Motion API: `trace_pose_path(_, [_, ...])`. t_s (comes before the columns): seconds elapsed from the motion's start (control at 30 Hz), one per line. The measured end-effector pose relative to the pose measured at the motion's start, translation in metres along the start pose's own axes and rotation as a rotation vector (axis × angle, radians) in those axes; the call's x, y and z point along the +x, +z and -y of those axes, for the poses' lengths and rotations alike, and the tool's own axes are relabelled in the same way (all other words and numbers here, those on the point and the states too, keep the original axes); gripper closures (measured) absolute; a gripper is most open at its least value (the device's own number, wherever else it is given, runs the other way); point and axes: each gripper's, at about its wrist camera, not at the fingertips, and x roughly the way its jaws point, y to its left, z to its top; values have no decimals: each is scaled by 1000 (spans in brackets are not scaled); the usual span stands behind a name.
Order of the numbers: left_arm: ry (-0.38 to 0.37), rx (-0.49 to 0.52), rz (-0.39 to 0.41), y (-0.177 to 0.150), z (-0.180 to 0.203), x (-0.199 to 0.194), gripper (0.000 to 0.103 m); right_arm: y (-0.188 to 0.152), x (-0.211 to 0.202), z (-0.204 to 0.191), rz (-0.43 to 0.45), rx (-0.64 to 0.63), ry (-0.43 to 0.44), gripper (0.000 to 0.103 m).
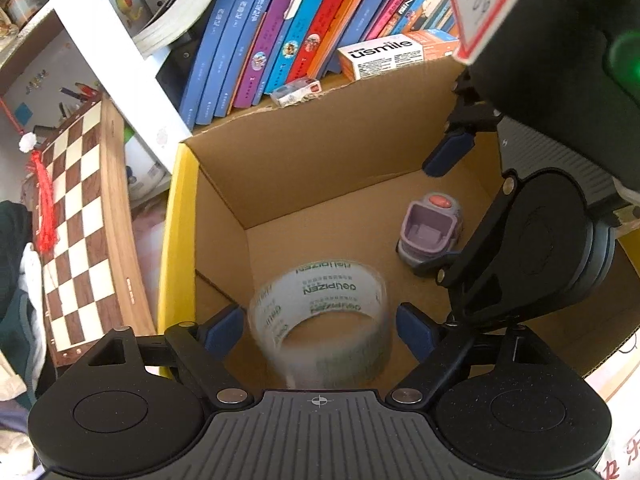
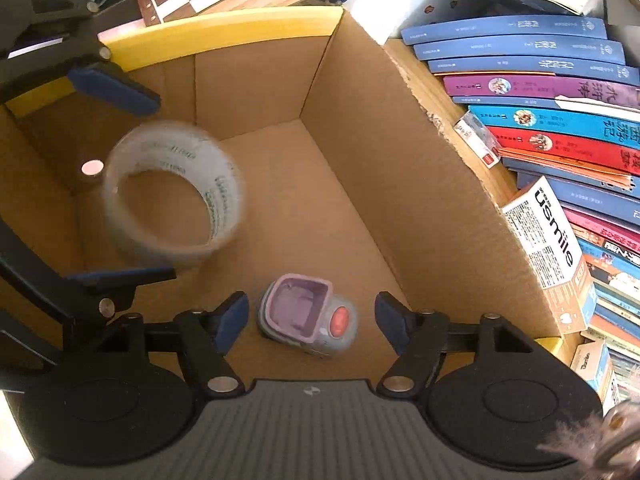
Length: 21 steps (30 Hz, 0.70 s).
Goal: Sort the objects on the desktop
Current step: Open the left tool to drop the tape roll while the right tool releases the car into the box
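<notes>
One cardboard box [image 1: 360, 152] holds one roll of clear tape [image 1: 320, 320] and one small purple toy [image 1: 432, 232]. Beside it are one chessboard [image 1: 80, 220] and one white usmile carton [image 1: 380, 56].

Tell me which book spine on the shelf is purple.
The purple book, between dark blue spines on its left and the turquoise book on its right; no other spine is purple.

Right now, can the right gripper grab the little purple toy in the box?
Probably yes. The right gripper is open above the purple toy, one finger on either side and nothing in between. The tape roll sits apart, near the left gripper, inside the cardboard box.
</notes>
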Motion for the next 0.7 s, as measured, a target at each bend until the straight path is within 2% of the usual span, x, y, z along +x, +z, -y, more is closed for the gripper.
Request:
trace_pose_path(0.2, [29,15,43,1,0,-20,17,-1,-19,-2,32,0,-8,30])
trace_pose_path(0.43, [55,-30,114,-7,-11,-48,16,-7,-52,-5,97,51,-35,30])
trace_pose_path(0.7, [60,-37,210,-25,-23,-91,16,-20,-105,-17,177,133,-116,30])
